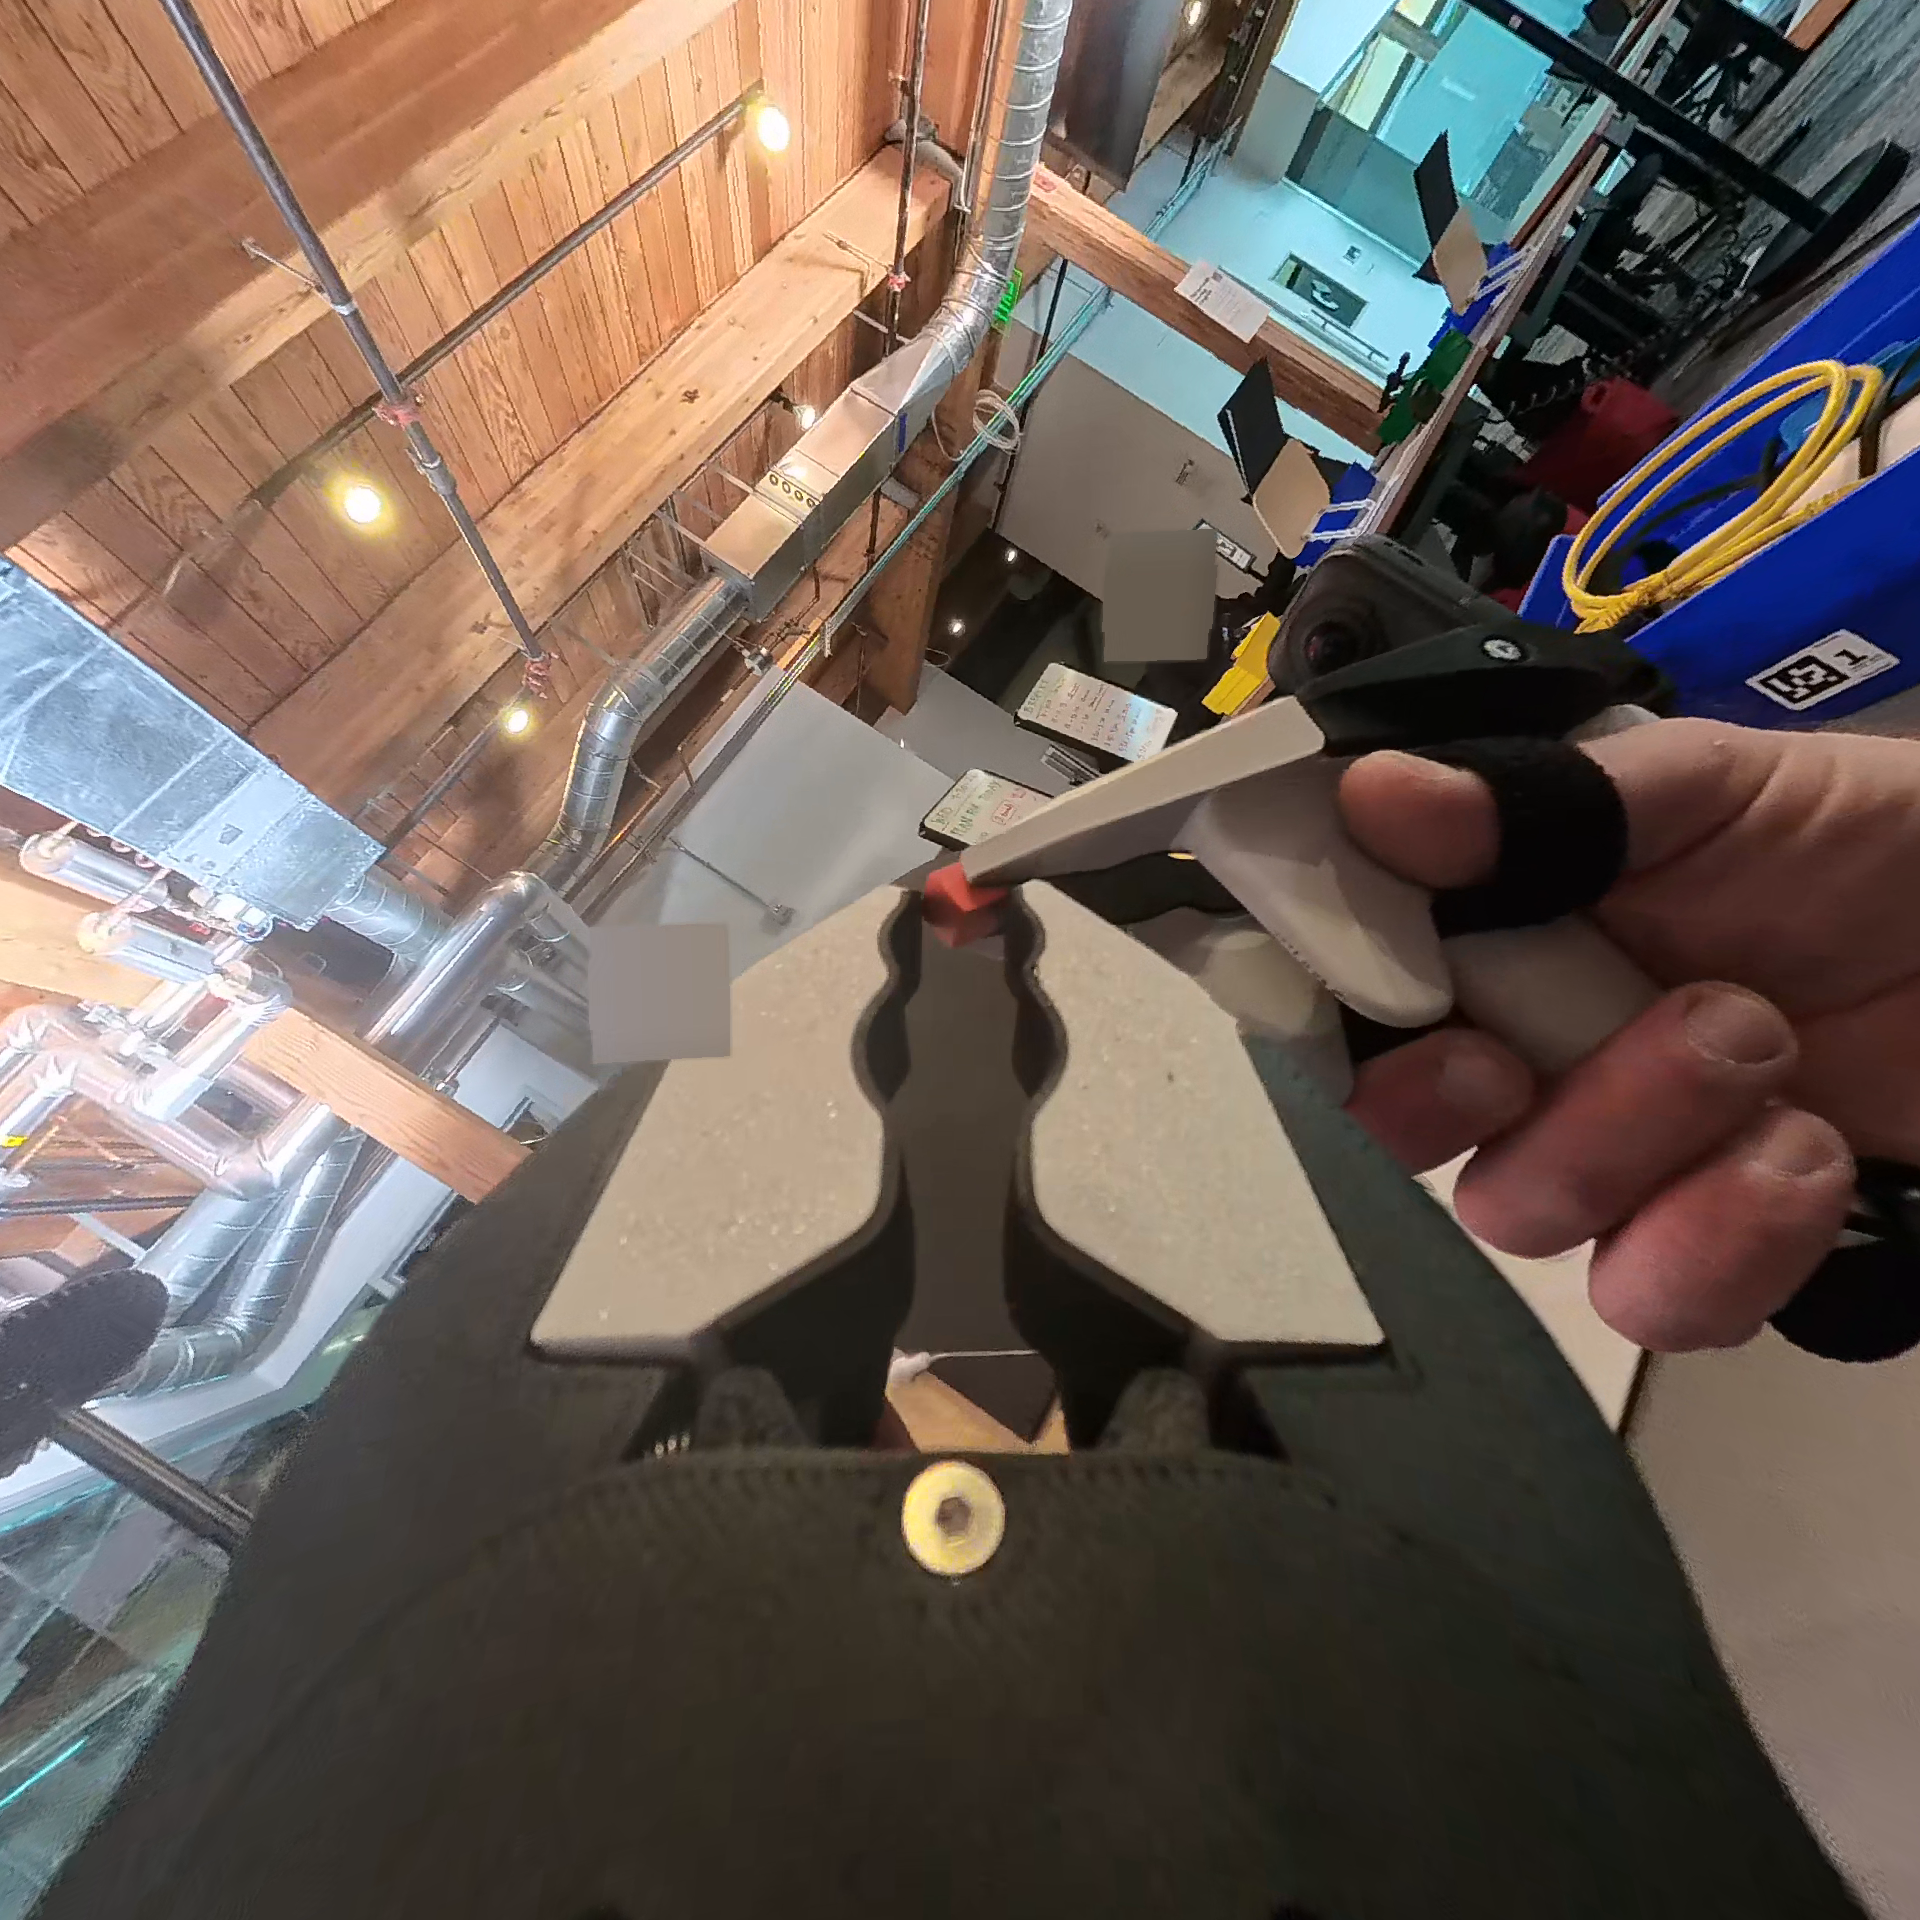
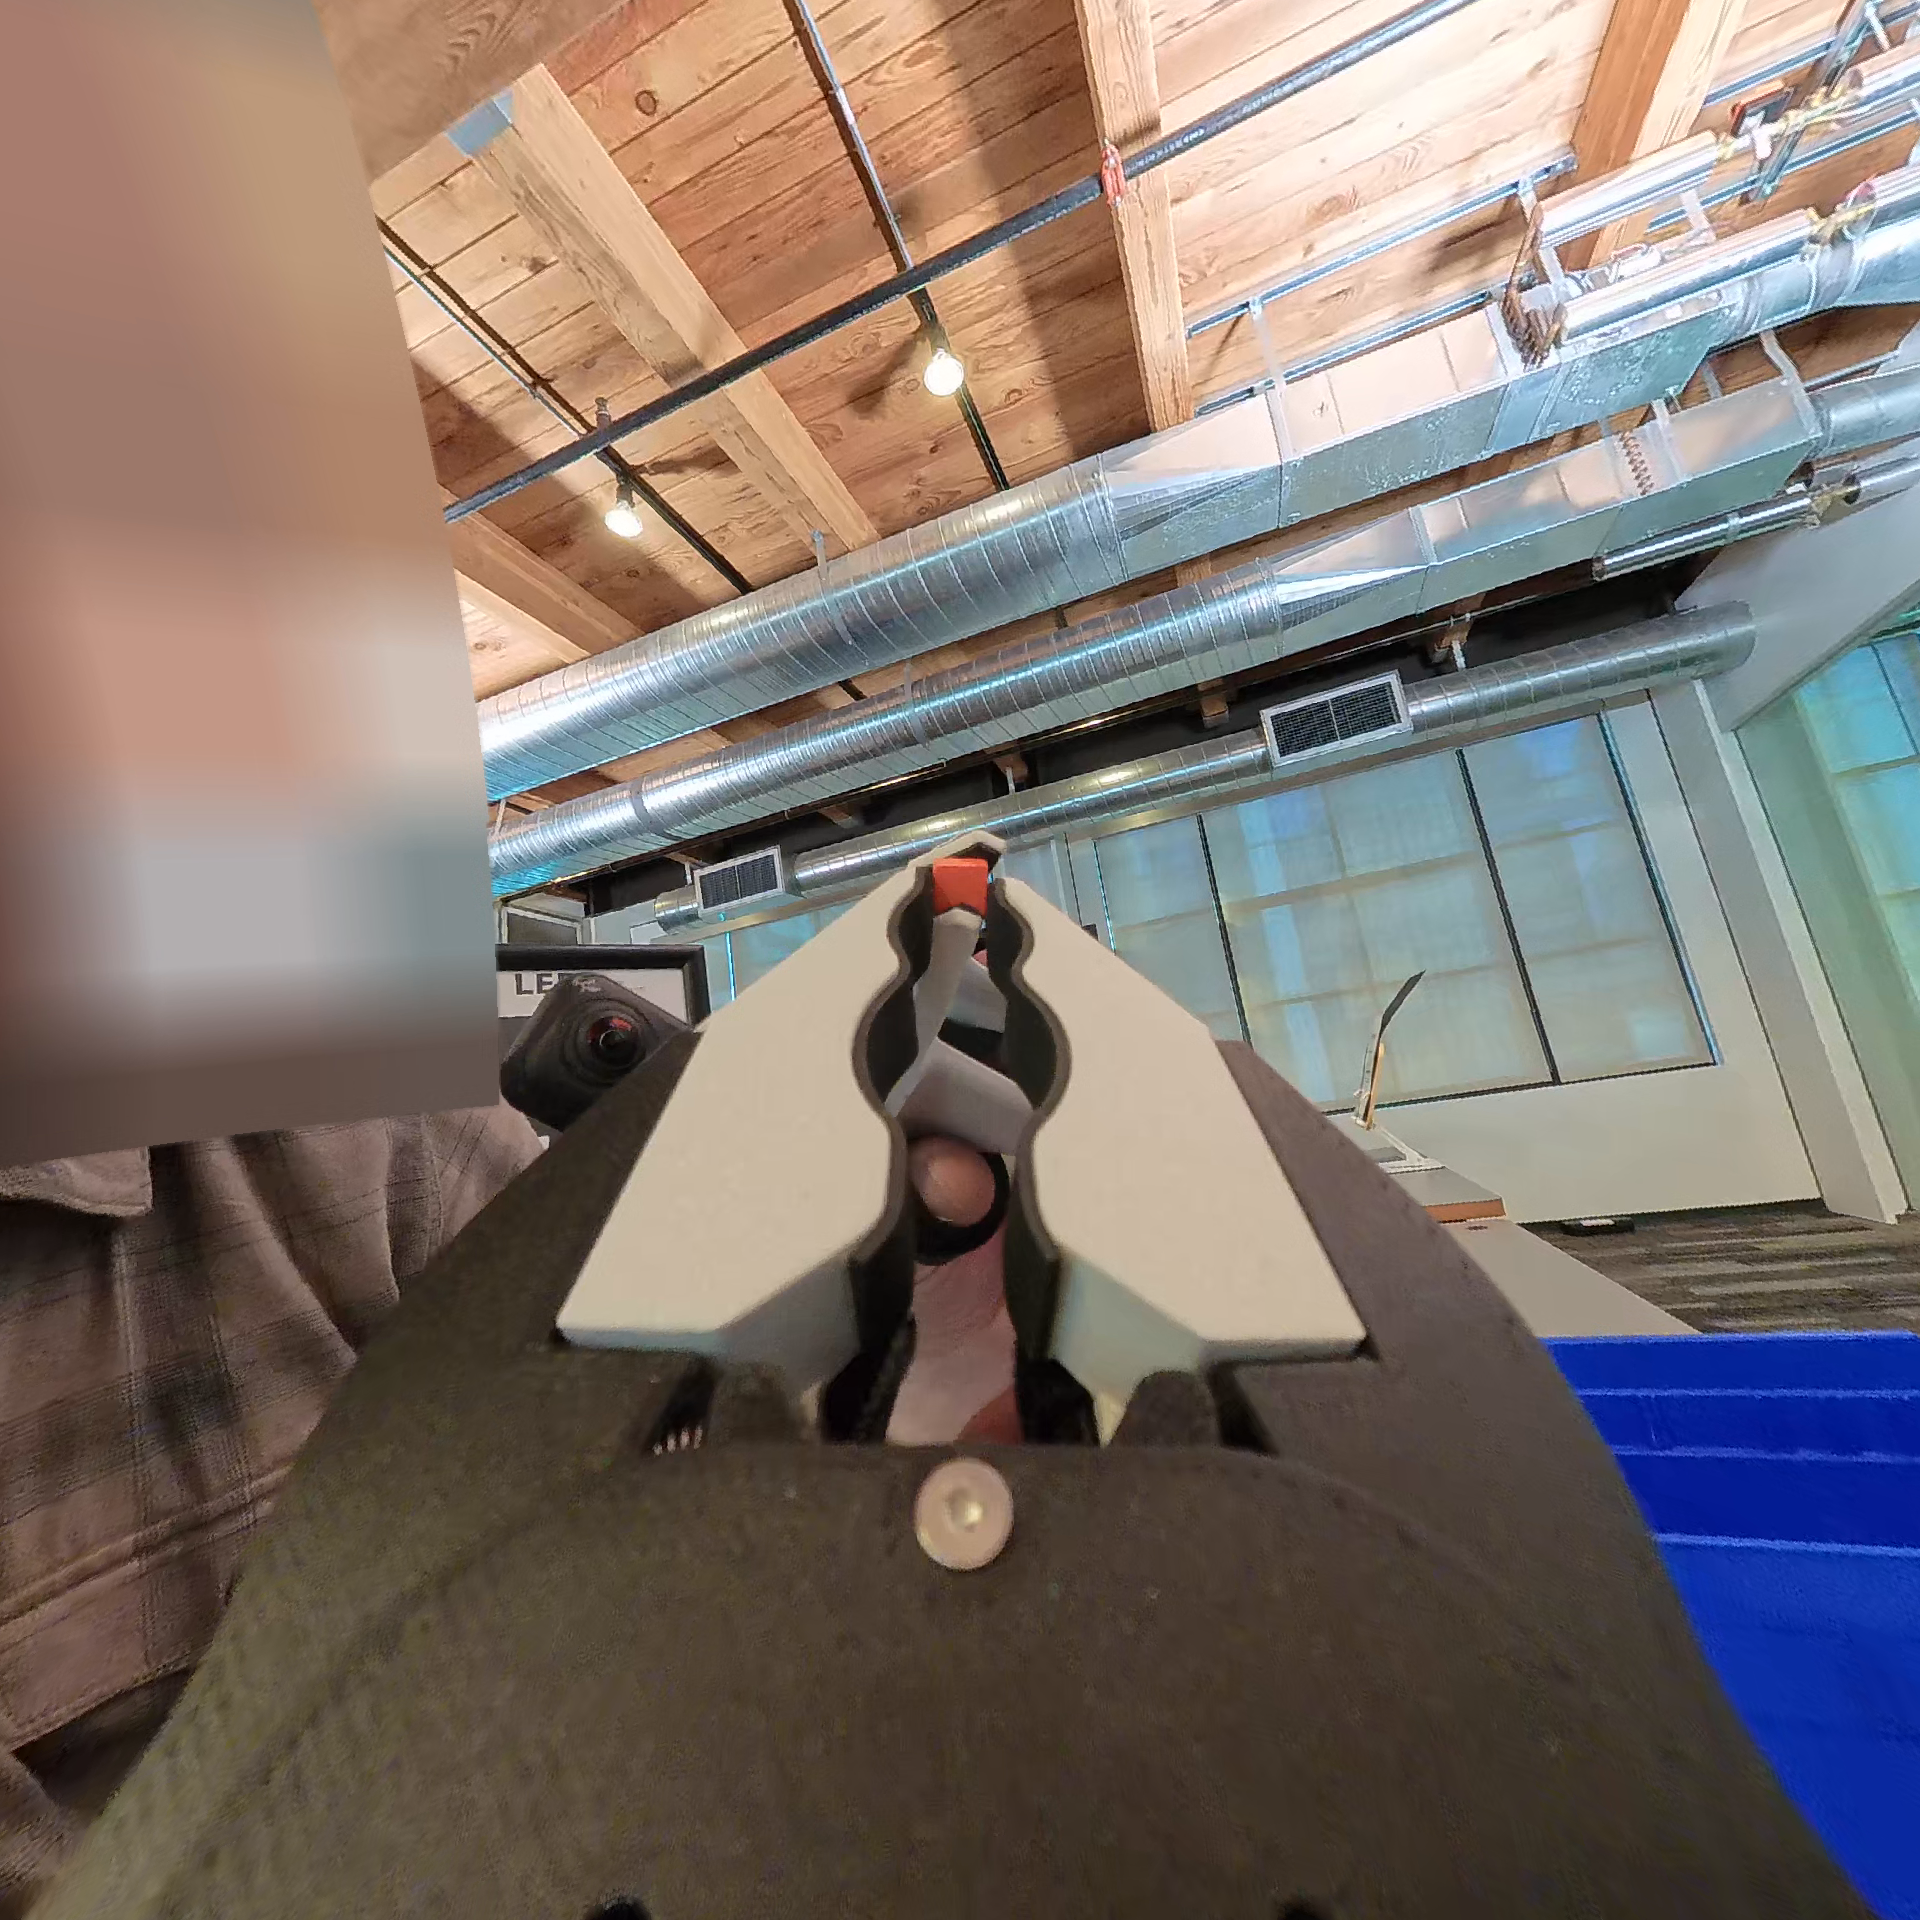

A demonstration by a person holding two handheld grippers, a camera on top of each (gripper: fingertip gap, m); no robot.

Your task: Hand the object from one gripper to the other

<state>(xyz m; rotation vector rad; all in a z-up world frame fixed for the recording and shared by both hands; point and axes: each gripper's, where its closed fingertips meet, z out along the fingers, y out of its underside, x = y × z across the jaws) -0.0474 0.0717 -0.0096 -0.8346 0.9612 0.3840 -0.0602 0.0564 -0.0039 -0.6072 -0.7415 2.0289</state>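
A small red block [image 1: 961,916] is held in the air between both grippers. In the left wrist view my left gripper [image 1: 964,925] has its two tips closed around the block's sides. The right gripper comes in from the right, held by a hand [image 1: 1683,1018]. Its upper finger [image 1: 1143,800] lies on top of the block. In the right wrist view my right gripper [image 2: 958,885] is shut on the same red block [image 2: 958,881] at its tips. One finger [image 2: 930,1003] of the left gripper shows through the gap behind it.
A blue bin [image 1: 1787,582] with a coiled yellow cable [image 1: 1714,488] stands at the right. Another blue bin [image 2: 1766,1538] is low on the right. A person's checked sleeve [image 2: 208,1403] is at the left. Both views tilt up towards a wooden ceiling with metal ducts [image 2: 935,623]. Only a small space, under 4 cm, lies between the two pairs of fingers.
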